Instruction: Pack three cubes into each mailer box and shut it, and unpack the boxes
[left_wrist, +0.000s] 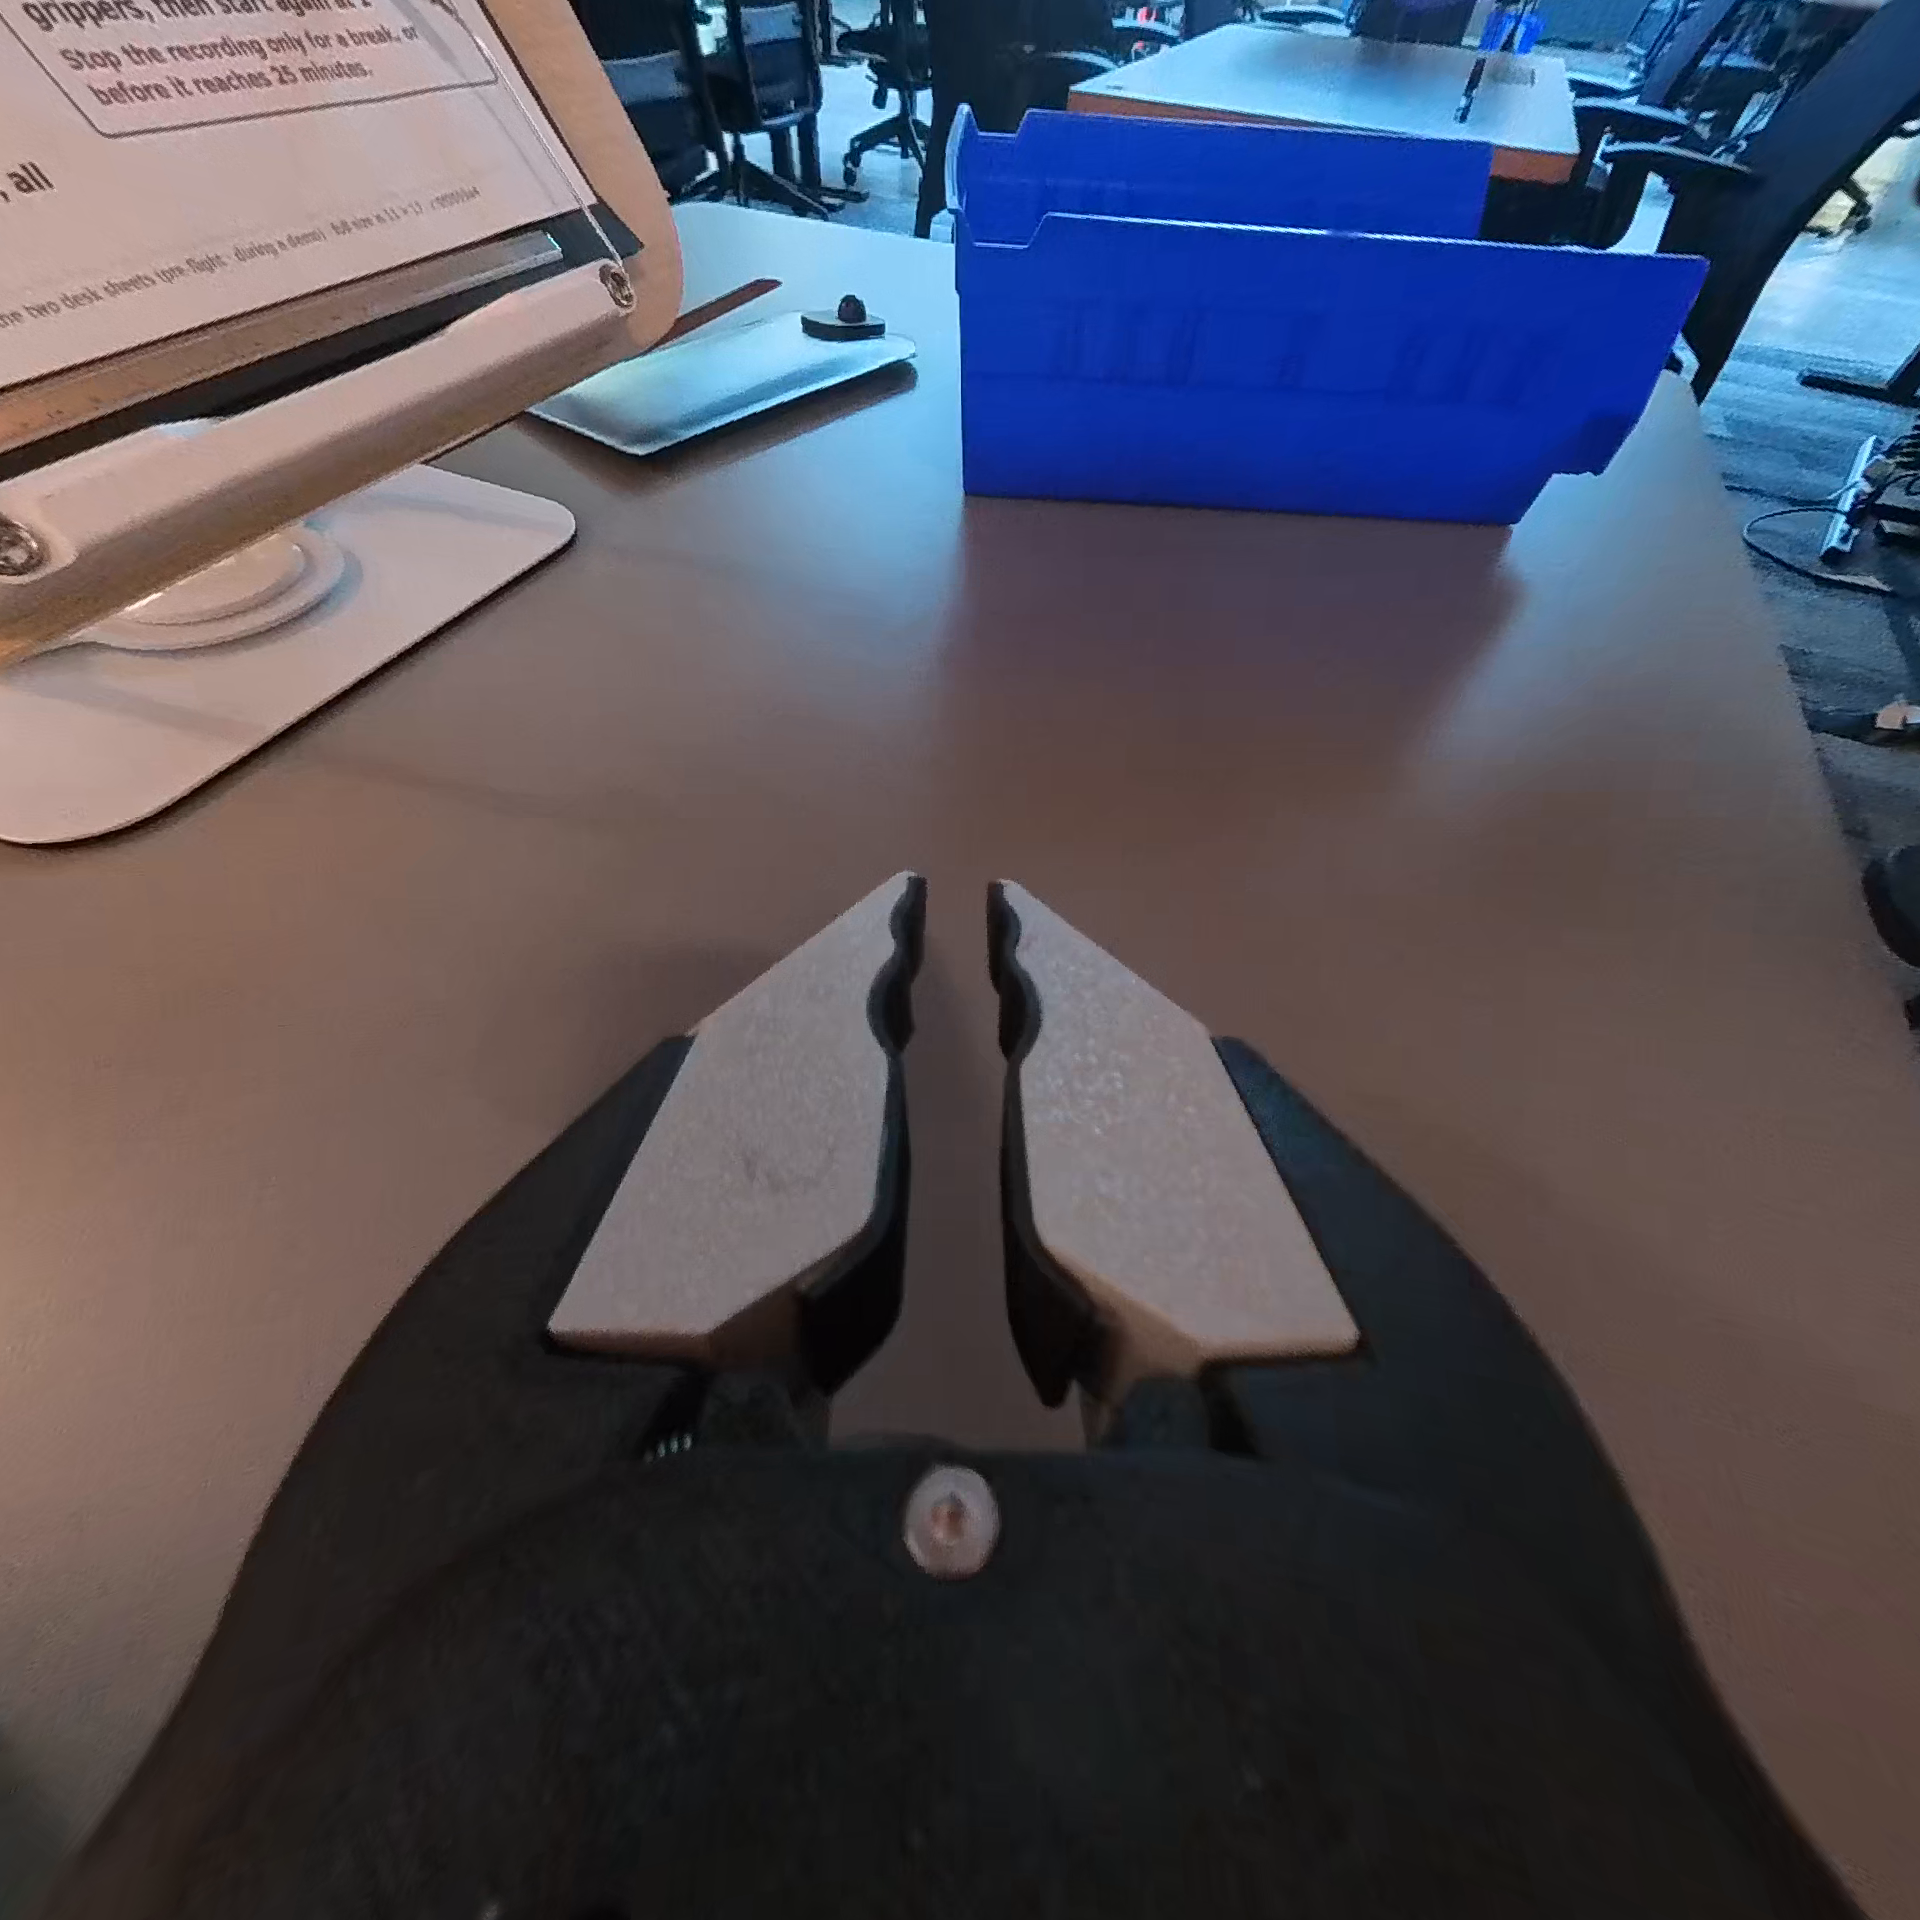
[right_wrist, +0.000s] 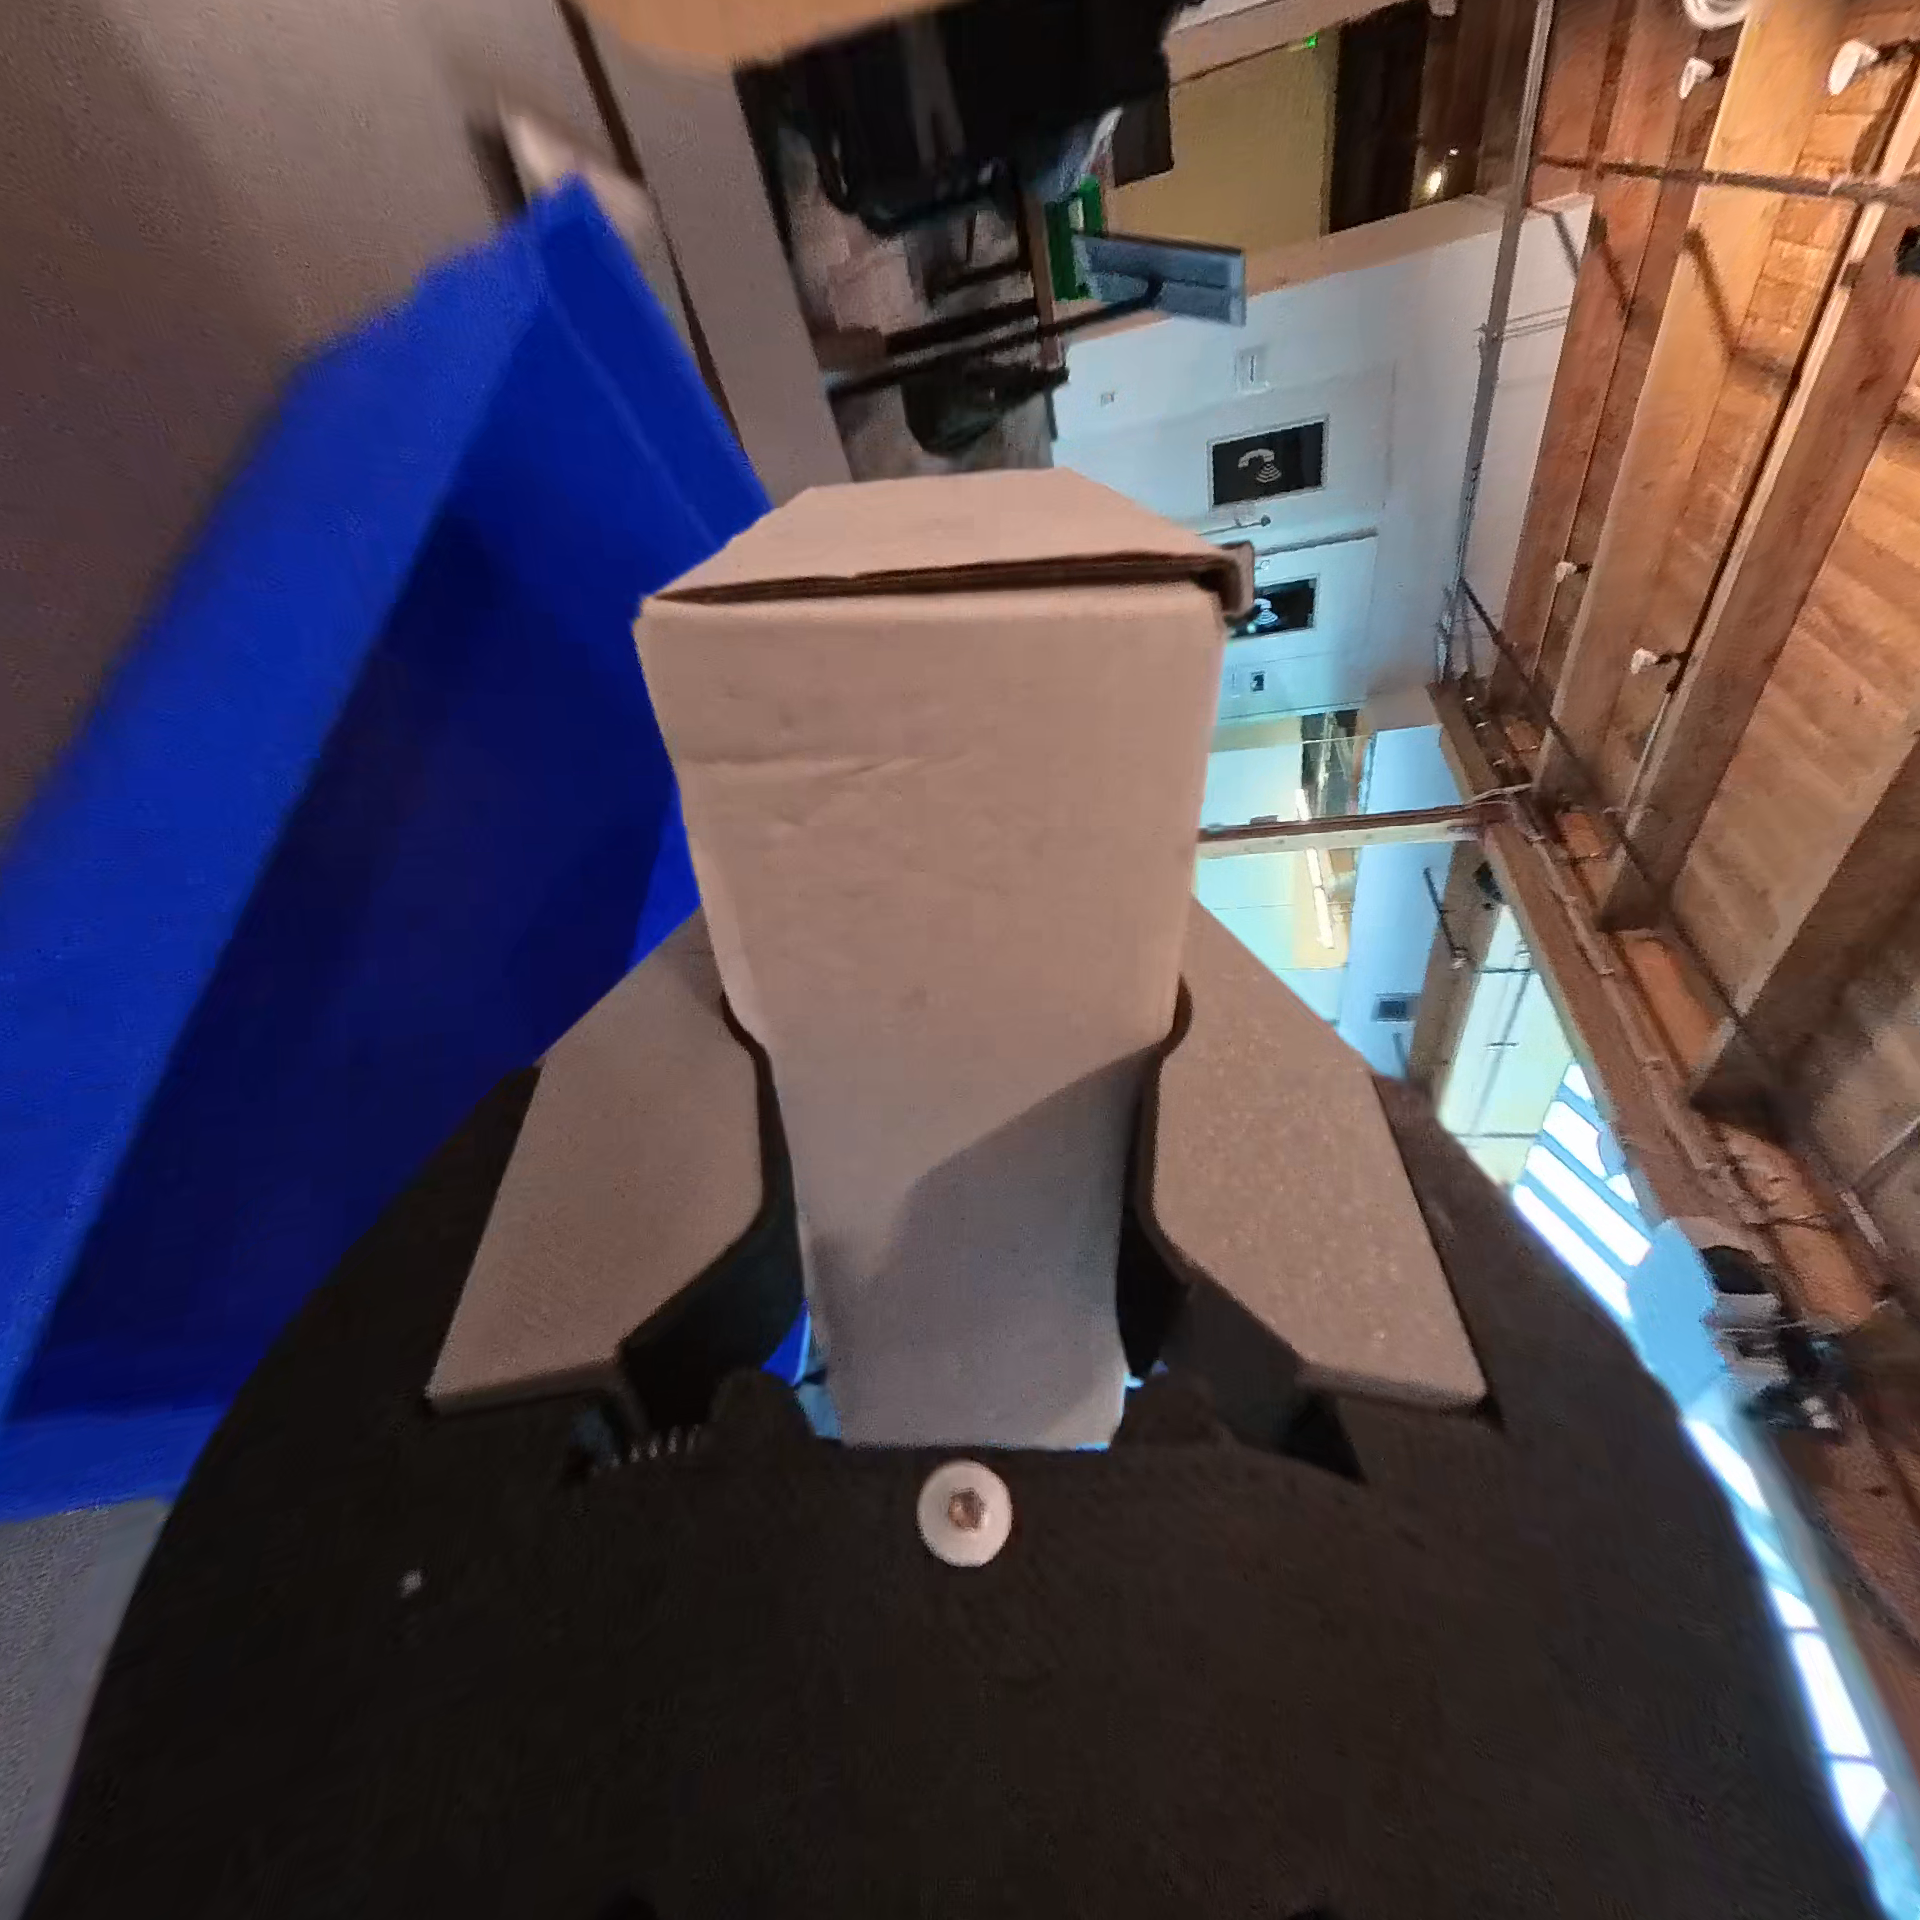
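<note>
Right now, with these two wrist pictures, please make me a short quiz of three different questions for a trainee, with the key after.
1. True or false: the left tongs hold a cube.
2. Multiple choice: what do the right tongs grip? A) a blue bin B) a closed cardboard mailer box C) a paper stand
3. Fill the gap: on the table, ahead of the left tongs, stand two ____ bins.

Key:
1. False. The left tongs are empty, with only a narrow gap between the fingers, low over the bare table.
2. B. The mailer box sits between the fingers, its flap shut.
3. Blue.
</note>
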